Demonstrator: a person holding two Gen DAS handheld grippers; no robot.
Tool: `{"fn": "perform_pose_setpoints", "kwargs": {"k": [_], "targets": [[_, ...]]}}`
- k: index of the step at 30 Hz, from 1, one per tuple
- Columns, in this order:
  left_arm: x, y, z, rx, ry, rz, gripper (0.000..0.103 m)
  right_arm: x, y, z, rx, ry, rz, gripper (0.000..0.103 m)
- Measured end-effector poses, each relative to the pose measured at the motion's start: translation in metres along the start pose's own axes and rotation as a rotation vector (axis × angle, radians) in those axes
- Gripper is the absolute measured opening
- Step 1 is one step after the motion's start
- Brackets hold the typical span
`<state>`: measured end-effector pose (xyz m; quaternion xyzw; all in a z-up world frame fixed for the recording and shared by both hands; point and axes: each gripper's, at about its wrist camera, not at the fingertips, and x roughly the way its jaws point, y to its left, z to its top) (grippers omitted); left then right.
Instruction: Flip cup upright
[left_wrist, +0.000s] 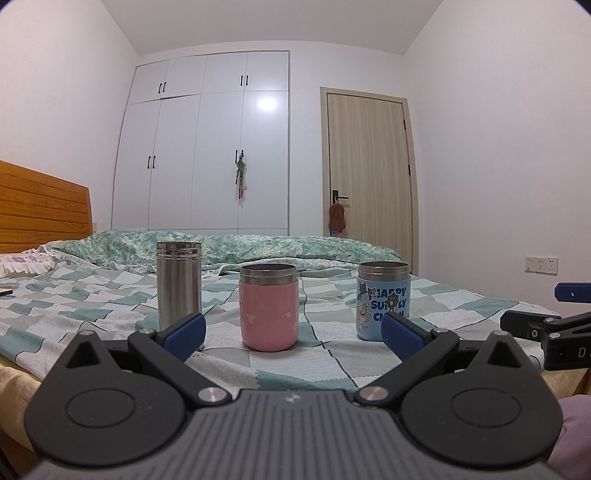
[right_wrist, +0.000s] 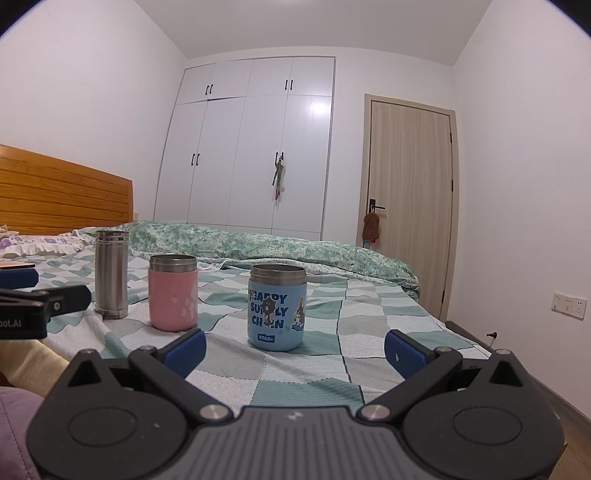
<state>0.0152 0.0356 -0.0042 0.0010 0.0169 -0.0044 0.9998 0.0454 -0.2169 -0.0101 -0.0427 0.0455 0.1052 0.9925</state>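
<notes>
Three cups stand upright in a row on the checked bedspread (left_wrist: 110, 295): a tall steel cup (left_wrist: 179, 284) at left, a pink cup (left_wrist: 268, 307) in the middle and a blue cartoon cup (left_wrist: 383, 300) at right. In the right wrist view they are the steel cup (right_wrist: 111, 275), pink cup (right_wrist: 173, 292) and blue cup (right_wrist: 277, 306). My left gripper (left_wrist: 293, 334) is open and empty, just short of the pink cup. My right gripper (right_wrist: 295, 349) is open and empty, just short of the blue cup.
A rolled green quilt (left_wrist: 229, 247) lies behind the cups. A wooden headboard (left_wrist: 40, 203) stands at left, with a white wardrobe (left_wrist: 207, 147) and a door (left_wrist: 369, 166) beyond. The bed's right edge (right_wrist: 461, 332) drops to the floor.
</notes>
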Motion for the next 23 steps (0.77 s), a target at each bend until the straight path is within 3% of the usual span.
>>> {"fn": "perform_pose_setpoints", "kwargs": {"k": [23], "targets": [[-0.0068,0.0013,0.0002,-0.004,-0.026,-0.015,0.103,0.0002,0.0004,0.0003,-0.003,-0.001,0.0,0.103]]}}
